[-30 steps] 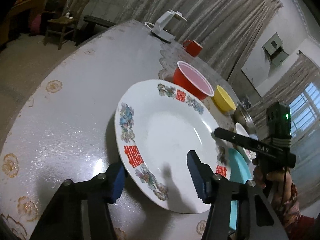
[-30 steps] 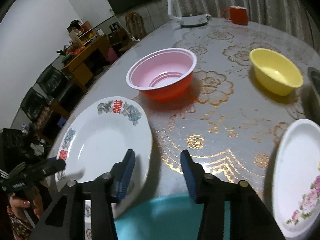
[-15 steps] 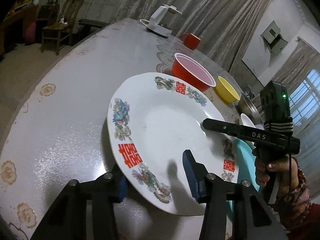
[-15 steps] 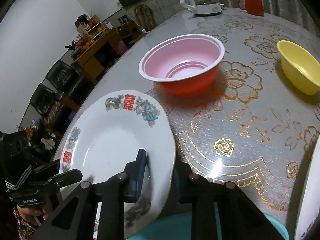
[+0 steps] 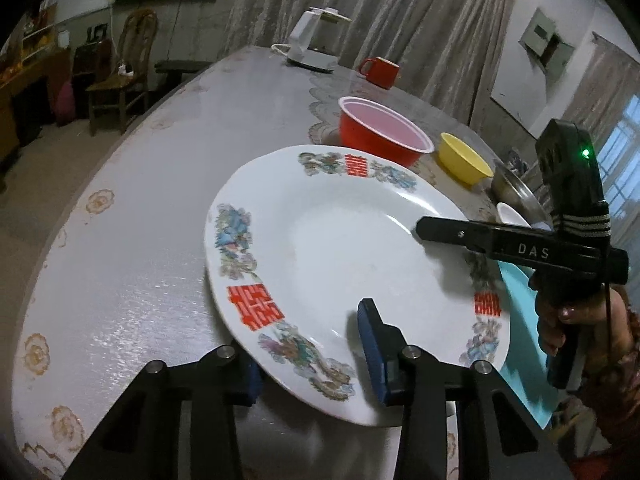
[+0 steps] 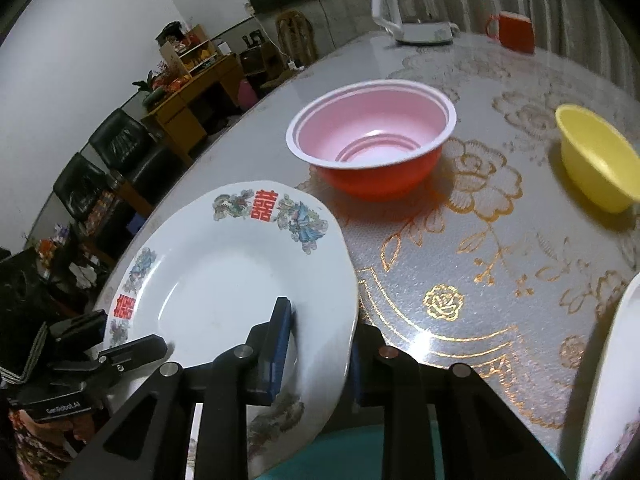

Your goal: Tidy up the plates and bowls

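Observation:
A white plate [image 5: 328, 248] [image 6: 224, 280] with red characters and flower prints is tilted up off the table. My right gripper [image 6: 320, 332] is shut on its rim, one pad on top and one beneath. In the left wrist view that gripper's arm [image 5: 440, 232] reaches over the plate's right side. My left gripper [image 5: 310, 360] straddles the near rim and its jaws are closing: the right finger [image 5: 372, 344] lies over the plate's face, the other sits under the rim, mostly hidden. A red bowl [image 6: 372, 136] and a yellow bowl [image 6: 596, 160] stand beyond.
A teal plate [image 6: 352, 452] lies under the lifted plate's right edge. A white flowered plate [image 6: 612, 380], a metal bowl [image 5: 516, 196] and a small white bowl [image 5: 512, 216] sit to the right. A kettle [image 5: 312, 40] and a red mug [image 5: 380, 72] stand at the far end.
My right gripper slid onto the plate's rim and shut on it. The left jaws narrowed around the near rim, and the plate tipped up off the table.

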`<action>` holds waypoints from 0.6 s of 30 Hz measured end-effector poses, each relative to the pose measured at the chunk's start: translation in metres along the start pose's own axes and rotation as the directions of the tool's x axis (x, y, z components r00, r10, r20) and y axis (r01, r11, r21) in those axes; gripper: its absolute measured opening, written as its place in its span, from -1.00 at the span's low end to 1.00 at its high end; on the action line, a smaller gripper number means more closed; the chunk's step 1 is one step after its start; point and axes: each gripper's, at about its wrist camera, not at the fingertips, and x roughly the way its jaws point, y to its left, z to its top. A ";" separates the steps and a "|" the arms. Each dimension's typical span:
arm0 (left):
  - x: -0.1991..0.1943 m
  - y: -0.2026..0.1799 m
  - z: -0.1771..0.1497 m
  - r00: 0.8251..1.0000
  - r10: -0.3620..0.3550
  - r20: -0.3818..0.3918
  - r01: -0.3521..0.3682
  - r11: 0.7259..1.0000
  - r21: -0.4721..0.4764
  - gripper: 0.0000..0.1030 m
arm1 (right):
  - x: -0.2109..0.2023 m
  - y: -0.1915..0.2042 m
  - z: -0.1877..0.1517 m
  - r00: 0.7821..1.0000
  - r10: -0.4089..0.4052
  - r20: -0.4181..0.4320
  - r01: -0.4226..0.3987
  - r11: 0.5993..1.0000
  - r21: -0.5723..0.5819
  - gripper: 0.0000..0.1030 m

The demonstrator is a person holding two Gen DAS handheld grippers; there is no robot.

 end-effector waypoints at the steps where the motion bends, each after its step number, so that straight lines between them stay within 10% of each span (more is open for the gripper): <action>1: 0.000 0.001 -0.001 1.000 -0.014 0.004 0.014 1.000 -0.012 -0.20 | -0.002 0.002 0.000 1.000 -0.008 0.007 0.008 1.000 -0.019 -0.53; 18: -0.005 -0.024 -0.010 0.996 0.049 0.075 -0.052 0.998 0.036 -0.18 | -0.020 0.005 -0.020 0.998 -0.009 0.060 0.014 0.997 -0.079 -0.52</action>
